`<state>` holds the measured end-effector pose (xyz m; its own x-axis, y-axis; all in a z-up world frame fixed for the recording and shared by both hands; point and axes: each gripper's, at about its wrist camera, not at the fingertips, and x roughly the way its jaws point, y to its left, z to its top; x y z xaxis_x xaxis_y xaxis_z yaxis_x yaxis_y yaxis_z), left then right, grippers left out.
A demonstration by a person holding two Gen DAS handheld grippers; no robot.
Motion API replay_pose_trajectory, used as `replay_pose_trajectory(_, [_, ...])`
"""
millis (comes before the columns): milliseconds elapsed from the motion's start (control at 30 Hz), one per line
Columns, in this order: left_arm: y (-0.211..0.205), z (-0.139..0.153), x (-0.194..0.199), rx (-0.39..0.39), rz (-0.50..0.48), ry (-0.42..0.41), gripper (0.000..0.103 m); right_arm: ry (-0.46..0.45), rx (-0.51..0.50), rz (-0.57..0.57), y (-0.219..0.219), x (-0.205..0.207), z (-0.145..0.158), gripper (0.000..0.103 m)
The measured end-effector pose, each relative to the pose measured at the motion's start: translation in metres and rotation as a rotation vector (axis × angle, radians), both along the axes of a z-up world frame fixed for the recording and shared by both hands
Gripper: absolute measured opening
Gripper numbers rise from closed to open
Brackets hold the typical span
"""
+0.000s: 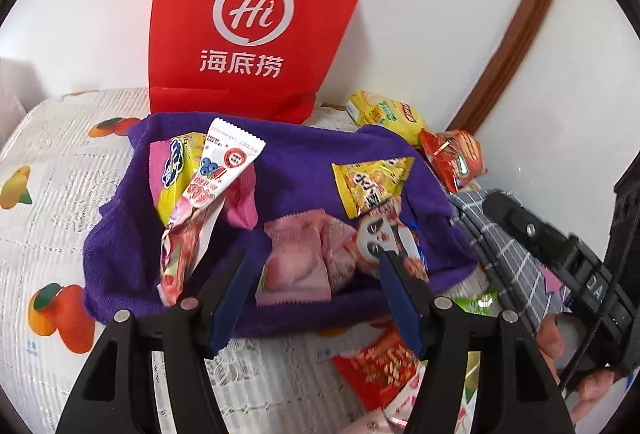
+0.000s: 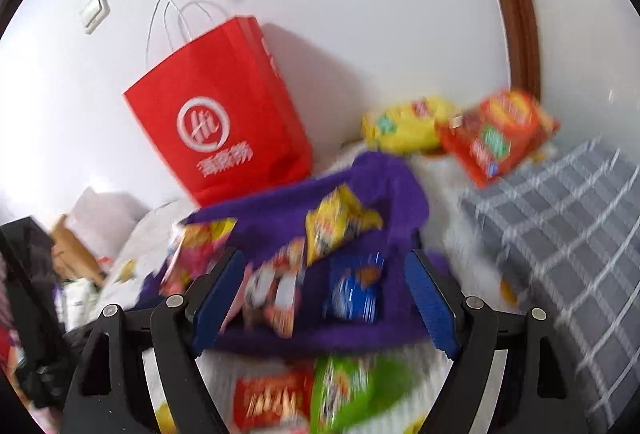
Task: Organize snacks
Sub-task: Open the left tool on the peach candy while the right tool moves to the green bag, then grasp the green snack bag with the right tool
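A purple cloth basket (image 1: 296, 157) sits on the table and holds several snack packets: a pink one (image 1: 296, 262), a yellow triangular one (image 1: 370, 181), a panda one (image 1: 380, 234) and a white-pink one (image 1: 216, 177). My left gripper (image 1: 314, 274) is open and empty, just above the pink packet at the basket's near rim. In the blurred right wrist view the basket (image 2: 280, 209) holds a yellow packet (image 2: 340, 226) and a blue packet (image 2: 354, 294). My right gripper (image 2: 324, 294) is open and empty over the basket's near side.
A red paper bag (image 1: 248, 17) stands against the wall behind the basket. Yellow (image 1: 384, 111) and red (image 1: 456, 157) chip bags lie at the back right. A grey checked cloth (image 2: 560, 234) lies right. A red packet (image 2: 272, 398) and a green packet (image 2: 348, 390) lie in front.
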<state>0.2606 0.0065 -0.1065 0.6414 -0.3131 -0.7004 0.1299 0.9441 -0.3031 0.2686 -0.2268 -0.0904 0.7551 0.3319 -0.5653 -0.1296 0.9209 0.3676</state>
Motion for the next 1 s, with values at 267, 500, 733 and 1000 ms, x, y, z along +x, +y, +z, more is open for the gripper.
replay_pose_trajectory(267, [-0.002, 0.002, -0.008, 0.014, -0.002, -0.016, 0.064, 0.119, -0.073, 0.022, -0.012, -0.030, -0.022, 0.082])
replay_pose_trajectory(500, [-0.002, -0.004, -0.009, 0.000, 0.002, 0.007, 0.064, 0.194, -0.146, 0.027, 0.010, -0.020, -0.055, 0.082])
replay_pose_trajectory(733, [-0.008, -0.005, -0.011, 0.050, -0.002, 0.005, 0.064, 0.219, -0.120, 0.001, 0.008, -0.011, -0.075, 0.067])
replay_pose_trajectory(1000, [-0.027, -0.015, -0.014, 0.055, -0.077, 0.063, 0.064, 0.147, -0.104, -0.070, -0.013, -0.023, -0.067, 0.054])
